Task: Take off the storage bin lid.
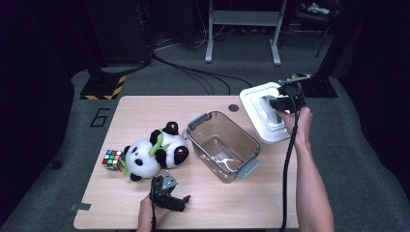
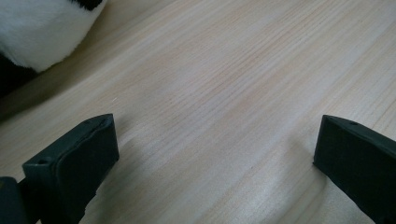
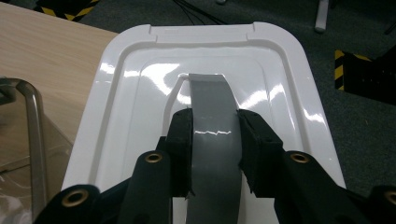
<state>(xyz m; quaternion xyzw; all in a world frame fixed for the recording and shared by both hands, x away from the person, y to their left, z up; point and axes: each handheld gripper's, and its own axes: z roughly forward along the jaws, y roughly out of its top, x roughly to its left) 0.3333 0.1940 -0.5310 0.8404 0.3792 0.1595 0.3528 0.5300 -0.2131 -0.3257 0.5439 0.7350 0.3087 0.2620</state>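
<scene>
Two jaws of the right gripper (image 3: 215, 149) are clamped on the grey handle (image 3: 212, 116) of the white lid (image 3: 130, 93), one pad on each side of the strap, which runs straight away from the camera in the right gripper view. In the high view that gripper (image 1: 285, 103) sits at right of centre, and the lid (image 1: 254, 104) overhangs the table's (image 1: 145, 108) right edge. The relation that matters: the clear bin (image 1: 223, 145) lies just down and left of the lid, nearly touching it, its long axis running from upper left to lower right, roughly parallel with the lid's. The right hand is far nearer it. Likely the lid must travel down-left and settle square on the rim.

The lid is glossy white plastic, rectangular with rounded corners, stepped ridges and a raised middle.

The left gripper (image 1: 169, 195), at bottom centre, rests over bare wood with jaws wide apart, beside the panda (image 1: 154, 152).
</scene>
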